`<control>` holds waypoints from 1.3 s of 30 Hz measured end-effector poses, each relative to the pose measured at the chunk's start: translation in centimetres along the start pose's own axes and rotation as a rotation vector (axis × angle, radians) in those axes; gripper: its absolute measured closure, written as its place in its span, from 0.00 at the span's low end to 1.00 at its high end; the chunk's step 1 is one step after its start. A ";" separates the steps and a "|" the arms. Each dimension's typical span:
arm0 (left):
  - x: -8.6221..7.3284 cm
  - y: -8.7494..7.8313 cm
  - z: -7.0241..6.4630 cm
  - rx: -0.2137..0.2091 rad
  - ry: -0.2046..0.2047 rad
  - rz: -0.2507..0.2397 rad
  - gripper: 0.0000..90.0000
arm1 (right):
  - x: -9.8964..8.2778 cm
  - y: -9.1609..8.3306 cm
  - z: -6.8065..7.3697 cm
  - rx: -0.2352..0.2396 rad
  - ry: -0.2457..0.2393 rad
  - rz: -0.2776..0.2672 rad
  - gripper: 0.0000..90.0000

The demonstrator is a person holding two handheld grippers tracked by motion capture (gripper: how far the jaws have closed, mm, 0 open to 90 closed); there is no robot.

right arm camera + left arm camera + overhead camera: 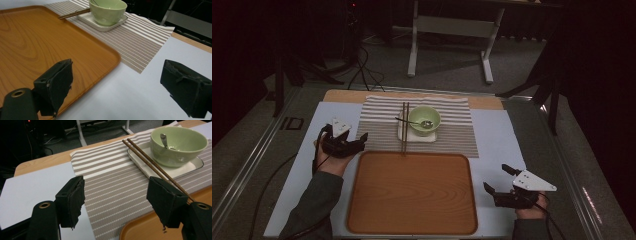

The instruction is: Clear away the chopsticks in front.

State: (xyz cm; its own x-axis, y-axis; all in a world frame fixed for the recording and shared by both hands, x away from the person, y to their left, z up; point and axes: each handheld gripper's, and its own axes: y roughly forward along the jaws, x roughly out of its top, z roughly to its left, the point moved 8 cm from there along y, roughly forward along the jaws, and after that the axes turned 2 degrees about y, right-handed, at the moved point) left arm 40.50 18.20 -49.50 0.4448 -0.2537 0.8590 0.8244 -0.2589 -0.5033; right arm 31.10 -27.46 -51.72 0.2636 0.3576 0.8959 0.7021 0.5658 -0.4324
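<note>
A pale green bowl (pixel 424 120) with a metal spoon (pixel 426 123) in it stands on a small white plate (pixel 417 136), on a striped placemat (pixel 452 135). A pair of dark chopsticks (pixel 405 127) lies along the plate's left edge, with its tips reaching the empty wooden tray (pixel 412 192). My left gripper (pixel 361 141) is open at the tray's far left corner, its jaws pointing toward the placemat (pixel 112 182) and chopsticks (pixel 150 162). My right gripper (pixel 497 177) is open over the white mat, right of the tray (pixel 50 42), holding nothing.
A white mat (pixel 507 145) covers the tabletop under the placemat and tray. Beyond the table's far edge are a white table frame (pixel 452 30) and cables (pixel 362 70) on the floor, with dark stands at both sides.
</note>
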 end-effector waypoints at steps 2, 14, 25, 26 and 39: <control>0.3 0.4 0.0 0.000 -0.002 -0.001 0.35 | 0.0 0.0 0.0 0.000 0.002 0.001 0.12; 2.2 2.2 -1.2 -0.016 -0.005 -0.017 0.37 | 0.0 0.0 0.0 -0.003 0.001 -0.002 0.12; 2.8 4.3 -2.2 -0.020 -0.001 0.004 0.37 | 0.0 0.0 0.0 -0.002 0.000 -0.008 0.12; 2.9 4.5 -2.3 -0.021 -0.002 0.004 0.37 | 0.1 -0.1 0.0 -0.002 0.001 -0.009 0.12; 2.3 7.1 -4.4 -0.045 -0.019 0.028 0.38 | 0.1 0.0 0.0 0.002 -0.003 -0.009 0.12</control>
State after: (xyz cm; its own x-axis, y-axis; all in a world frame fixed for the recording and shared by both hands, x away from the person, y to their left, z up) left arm 45.82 11.63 -51.57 0.4746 -0.2441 0.8457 0.7949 -0.2936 -0.5309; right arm 31.09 -27.42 -51.67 0.2559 0.3546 0.8993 0.7030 0.5703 -0.4249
